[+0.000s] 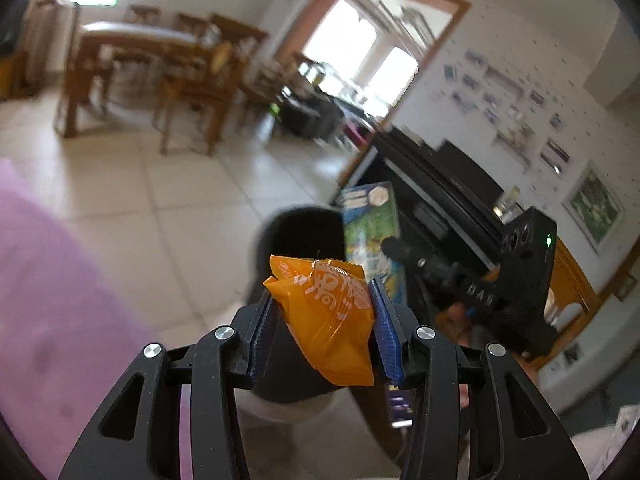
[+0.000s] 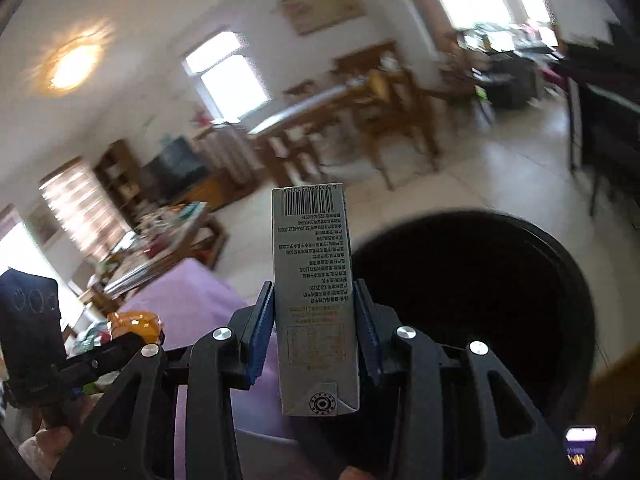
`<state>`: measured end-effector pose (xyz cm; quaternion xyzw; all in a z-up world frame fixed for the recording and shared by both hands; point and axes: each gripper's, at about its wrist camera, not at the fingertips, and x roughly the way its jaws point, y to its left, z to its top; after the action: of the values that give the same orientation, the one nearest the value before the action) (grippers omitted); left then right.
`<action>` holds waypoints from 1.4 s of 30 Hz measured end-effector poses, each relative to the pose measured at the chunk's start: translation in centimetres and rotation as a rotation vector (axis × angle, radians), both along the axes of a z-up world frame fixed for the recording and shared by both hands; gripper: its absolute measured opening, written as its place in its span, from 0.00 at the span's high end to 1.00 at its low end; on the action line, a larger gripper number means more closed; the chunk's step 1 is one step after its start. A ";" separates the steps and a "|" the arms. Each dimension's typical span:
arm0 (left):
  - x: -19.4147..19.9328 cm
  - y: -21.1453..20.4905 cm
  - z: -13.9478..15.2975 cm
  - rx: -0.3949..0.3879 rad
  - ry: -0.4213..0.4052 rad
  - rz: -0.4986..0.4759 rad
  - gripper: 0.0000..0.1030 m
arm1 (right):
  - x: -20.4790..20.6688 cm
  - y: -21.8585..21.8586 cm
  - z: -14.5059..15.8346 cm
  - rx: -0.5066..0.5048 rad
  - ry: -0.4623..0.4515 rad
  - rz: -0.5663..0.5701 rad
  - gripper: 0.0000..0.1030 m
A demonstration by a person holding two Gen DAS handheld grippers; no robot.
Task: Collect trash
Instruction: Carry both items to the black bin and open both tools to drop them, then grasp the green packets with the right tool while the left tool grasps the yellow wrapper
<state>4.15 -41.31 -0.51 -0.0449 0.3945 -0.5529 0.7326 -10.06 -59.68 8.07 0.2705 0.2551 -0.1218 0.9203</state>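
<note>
In the left wrist view my left gripper (image 1: 322, 294) is shut on a crumpled orange snack wrapper (image 1: 332, 320), squeezed between its blue pads. Just beyond it is the dark mouth of a black trash bin (image 1: 304, 232). To the right of that, a blue-green drink carton (image 1: 372, 232) is held up. In the right wrist view my right gripper (image 2: 314, 286) is shut on that carton (image 2: 316, 304), upright with its grey barcode side facing the camera. The bin's round black opening (image 2: 472, 300) lies just right of it. The orange wrapper (image 2: 136, 326) shows at lower left.
A purple cloth (image 2: 192, 292) lies left of the bin. Pale floor tiles (image 1: 160, 208) stretch to a wooden dining table with chairs (image 1: 172, 60). Black furniture (image 1: 440, 184) stands along the right wall by a doorway. A cluttered low table (image 2: 160, 236) stands farther left.
</note>
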 end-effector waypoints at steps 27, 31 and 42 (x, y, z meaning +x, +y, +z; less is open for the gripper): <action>-3.5 1.9 2.6 0.053 -0.200 0.135 0.05 | -5.0 0.3 -3.2 0.020 -0.030 -0.003 0.06; -3.8 9.0 4.5 0.046 -0.232 0.260 0.05 | -3.2 4.0 -2.7 -0.021 -0.019 0.082 0.05; -4.1 33.5 3.1 0.234 -0.171 0.729 0.05 | 5.5 20.1 -2.2 -0.044 0.002 0.486 0.05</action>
<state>0.07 -7.83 2.63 -0.0520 0.3506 -0.2095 0.9113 -4.58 -39.54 5.84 0.1811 0.3107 0.0974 0.9280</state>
